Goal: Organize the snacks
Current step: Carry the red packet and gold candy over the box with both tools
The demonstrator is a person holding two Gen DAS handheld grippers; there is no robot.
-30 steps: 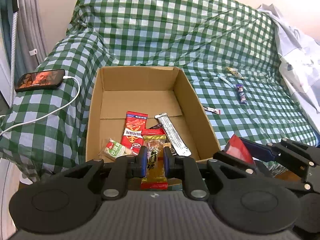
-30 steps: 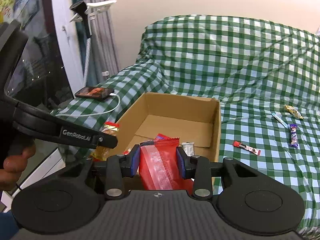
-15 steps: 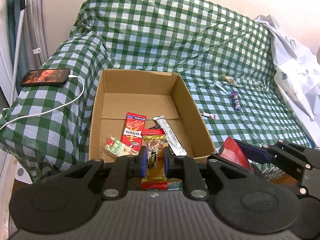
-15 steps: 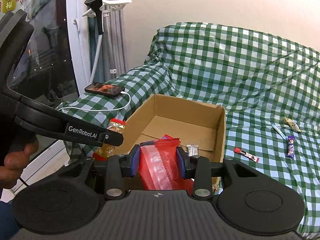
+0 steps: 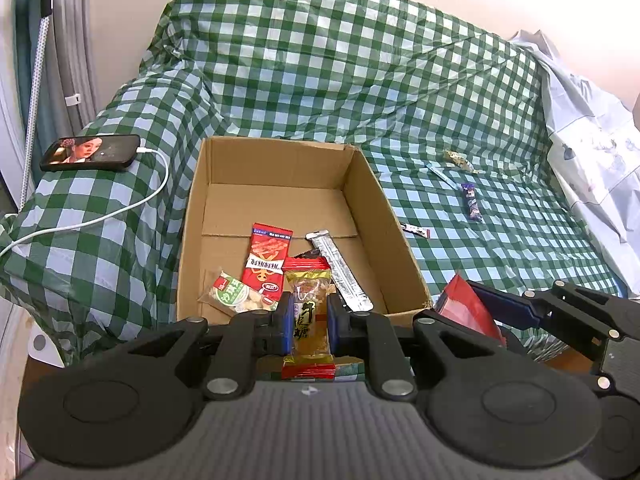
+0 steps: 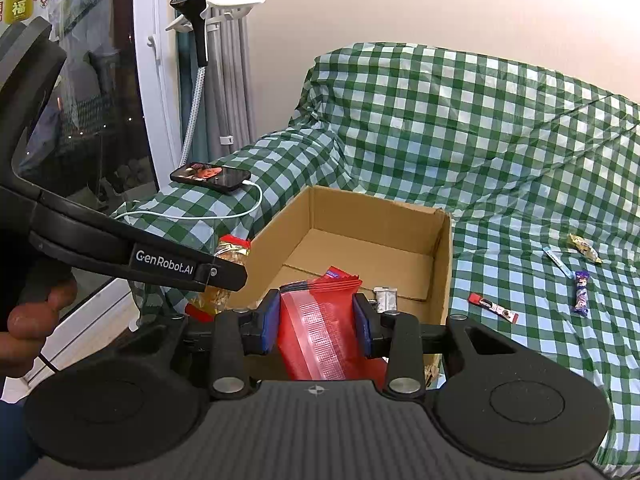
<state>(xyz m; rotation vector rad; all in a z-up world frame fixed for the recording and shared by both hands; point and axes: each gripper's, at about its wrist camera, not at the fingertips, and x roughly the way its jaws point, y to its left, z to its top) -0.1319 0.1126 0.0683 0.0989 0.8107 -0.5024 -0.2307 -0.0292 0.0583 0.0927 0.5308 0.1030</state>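
Before the cardboard box [image 5: 400,236], both claws clamped on snack packets, phone [image 5: 91,153] leftward.

A phone [image 5: 91,153] with its screen lit lies on the left arm of the checked sofa cover [image 5: 360,80], a white cable [image 5: 100,216] plugged in. Far left hang grey curtains [image 6: 230,52].

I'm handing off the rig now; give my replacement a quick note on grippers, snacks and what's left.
Left gripper: shut on a yellow candy pack, at the box's near edge.
Right gripper: shut on a red packet, also at the near edge.
Done: three snacks lie in the box.
Left: drop both held packs in, then fetch the four snacks on the checked cover right of the box.
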